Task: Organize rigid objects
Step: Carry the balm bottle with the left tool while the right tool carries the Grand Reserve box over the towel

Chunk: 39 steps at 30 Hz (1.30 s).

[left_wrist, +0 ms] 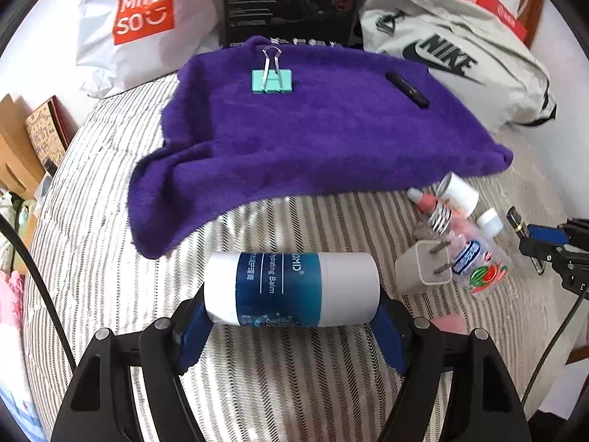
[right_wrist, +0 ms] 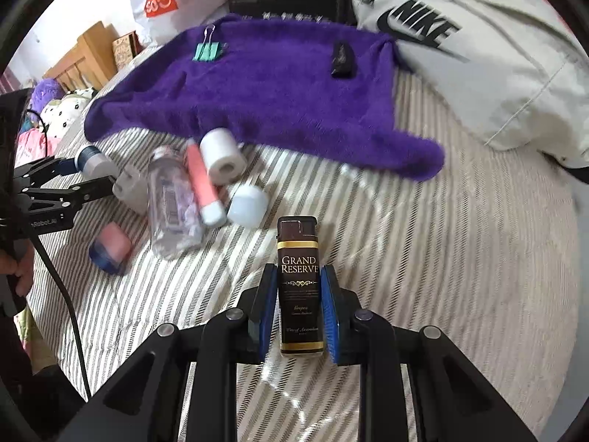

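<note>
My left gripper (left_wrist: 292,316) is shut on a white balm stick with a blue label (left_wrist: 291,289), held crosswise above the striped bed. My right gripper (right_wrist: 299,307) is shut on a brown "Grand Reserve" lighter (right_wrist: 299,287), held upright. A purple towel (left_wrist: 313,132) lies ahead with a teal binder clip (left_wrist: 271,80) and a small black stick (left_wrist: 406,89) on it. The towel (right_wrist: 265,84), clip (right_wrist: 208,51) and black stick (right_wrist: 342,59) also show in the right wrist view. The left gripper (right_wrist: 92,180) shows at the left there.
A pile lies near the towel's front edge: a white charger plug (left_wrist: 423,270), a clear bottle (right_wrist: 171,202), a pink tube (right_wrist: 202,184), white-capped containers (right_wrist: 222,154) and a pink-and-blue jar (right_wrist: 110,248). A Miniso bag (left_wrist: 143,18), black box (left_wrist: 287,0) and Nike bag (left_wrist: 452,62) stand behind.
</note>
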### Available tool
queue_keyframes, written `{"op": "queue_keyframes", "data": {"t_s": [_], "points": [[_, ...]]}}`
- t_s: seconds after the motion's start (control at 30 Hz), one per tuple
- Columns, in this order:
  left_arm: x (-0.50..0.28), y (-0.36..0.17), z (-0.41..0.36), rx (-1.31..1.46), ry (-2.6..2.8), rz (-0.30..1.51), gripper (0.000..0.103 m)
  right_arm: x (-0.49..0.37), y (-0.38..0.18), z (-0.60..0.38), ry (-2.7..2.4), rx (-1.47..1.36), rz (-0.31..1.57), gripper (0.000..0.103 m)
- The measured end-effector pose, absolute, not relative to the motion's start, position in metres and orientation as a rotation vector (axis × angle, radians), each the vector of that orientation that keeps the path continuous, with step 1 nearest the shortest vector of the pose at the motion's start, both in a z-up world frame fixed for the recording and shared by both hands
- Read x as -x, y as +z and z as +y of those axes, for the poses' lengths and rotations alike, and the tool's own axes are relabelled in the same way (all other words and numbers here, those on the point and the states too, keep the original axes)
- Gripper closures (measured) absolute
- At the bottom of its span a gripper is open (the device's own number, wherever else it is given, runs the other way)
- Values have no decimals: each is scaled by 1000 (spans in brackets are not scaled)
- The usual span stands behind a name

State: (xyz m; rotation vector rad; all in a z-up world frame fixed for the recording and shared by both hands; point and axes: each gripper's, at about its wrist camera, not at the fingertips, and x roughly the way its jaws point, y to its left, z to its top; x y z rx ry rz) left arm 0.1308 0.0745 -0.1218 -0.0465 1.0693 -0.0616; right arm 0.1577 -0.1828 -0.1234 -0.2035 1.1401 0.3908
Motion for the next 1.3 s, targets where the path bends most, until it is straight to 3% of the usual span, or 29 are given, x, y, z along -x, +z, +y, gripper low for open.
{"op": "queue_keyframes", "data": {"t_s": [0.7,1.3], "points": [[-169,-58,97,72,-61,963,28,-226,-50,-170,465,89,1010,79],[-253,-84,101,114,-62,987,28,-300,-105,-155,387,117,1111,79]]}}
